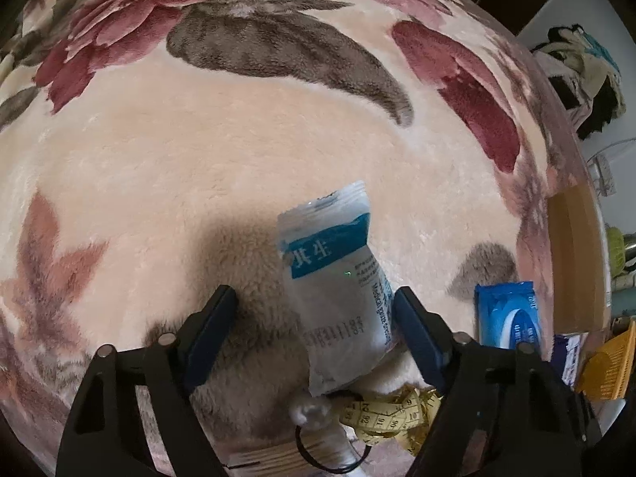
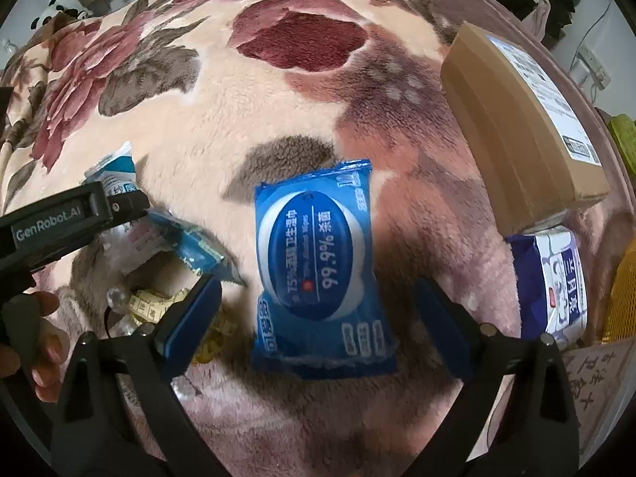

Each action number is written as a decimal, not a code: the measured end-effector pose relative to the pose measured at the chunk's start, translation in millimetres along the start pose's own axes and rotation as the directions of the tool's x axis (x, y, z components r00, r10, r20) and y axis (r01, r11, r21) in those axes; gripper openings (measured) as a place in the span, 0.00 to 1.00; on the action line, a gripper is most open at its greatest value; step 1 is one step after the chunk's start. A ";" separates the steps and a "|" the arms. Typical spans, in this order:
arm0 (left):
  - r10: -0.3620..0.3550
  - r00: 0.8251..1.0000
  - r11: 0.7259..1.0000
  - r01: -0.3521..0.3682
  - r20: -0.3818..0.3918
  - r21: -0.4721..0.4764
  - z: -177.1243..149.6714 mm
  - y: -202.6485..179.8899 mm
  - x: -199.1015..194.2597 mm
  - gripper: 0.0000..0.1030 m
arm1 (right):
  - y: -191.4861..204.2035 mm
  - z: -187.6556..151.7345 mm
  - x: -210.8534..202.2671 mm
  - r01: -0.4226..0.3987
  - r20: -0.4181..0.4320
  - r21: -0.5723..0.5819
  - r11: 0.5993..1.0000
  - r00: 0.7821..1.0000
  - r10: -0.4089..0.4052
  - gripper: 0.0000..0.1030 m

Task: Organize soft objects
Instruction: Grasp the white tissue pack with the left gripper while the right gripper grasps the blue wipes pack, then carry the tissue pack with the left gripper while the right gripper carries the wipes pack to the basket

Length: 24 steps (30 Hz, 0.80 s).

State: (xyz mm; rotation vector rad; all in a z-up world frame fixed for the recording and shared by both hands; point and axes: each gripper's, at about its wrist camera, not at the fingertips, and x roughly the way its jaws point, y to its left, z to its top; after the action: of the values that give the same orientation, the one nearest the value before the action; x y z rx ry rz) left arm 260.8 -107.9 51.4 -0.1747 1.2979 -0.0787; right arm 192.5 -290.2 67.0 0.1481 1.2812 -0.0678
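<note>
A white and blue gauze packet [image 1: 338, 290] lies tilted on the floral fleece blanket [image 1: 198, 159], between the fingers of my left gripper [image 1: 316, 302], which is open around it. A yellow tape measure [image 1: 389, 409] and a black hair tie [image 1: 318, 453] lie just below it. A blue wet-wipes pack [image 2: 322, 266] lies flat between the fingers of my right gripper [image 2: 318, 290], which is open. The same pack shows at the right of the left wrist view [image 1: 507, 314]. The left gripper's body [image 2: 59, 222] shows at the left of the right wrist view.
A cardboard box [image 2: 516, 119] lies on the blanket at the right, over a white and blue tissue pack [image 2: 556, 278]. A yellow mesh basket [image 1: 612, 365] stands at the far right. Clothes are piled beyond the bed's edge.
</note>
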 end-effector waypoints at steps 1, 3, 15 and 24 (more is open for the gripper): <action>0.007 1.000 1.000 -0.007 0.000 0.010 1.0 -1.0 1.4 0.71 | 0.1 0.6 2.2 0.001 -0.003 0.000 1.000 1.000 -0.001 0.89; 0.021 1.000 1.000 -0.021 -0.001 0.021 2.0 -0.4 3.3 0.63 | 0.7 1.0 7.1 0.008 -0.015 -0.004 1.000 1.000 -0.008 0.77; -0.015 1.000 0.998 0.014 0.014 0.068 -8.5 11.0 -27.4 0.41 | -4.5 -13.7 -16.5 -0.028 0.040 0.001 1.000 0.999 0.027 0.48; -0.059 0.997 0.992 0.052 0.050 0.118 -37.5 7.7 -68.7 0.41 | -0.7 -34.1 -55.4 -0.069 0.084 0.009 0.998 0.994 0.068 0.48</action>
State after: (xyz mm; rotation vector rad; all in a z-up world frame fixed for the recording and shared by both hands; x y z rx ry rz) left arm 205.9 -92.8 105.6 -0.1118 1.2320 -0.1962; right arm 144.1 -287.6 110.5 0.1974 1.1909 -0.0228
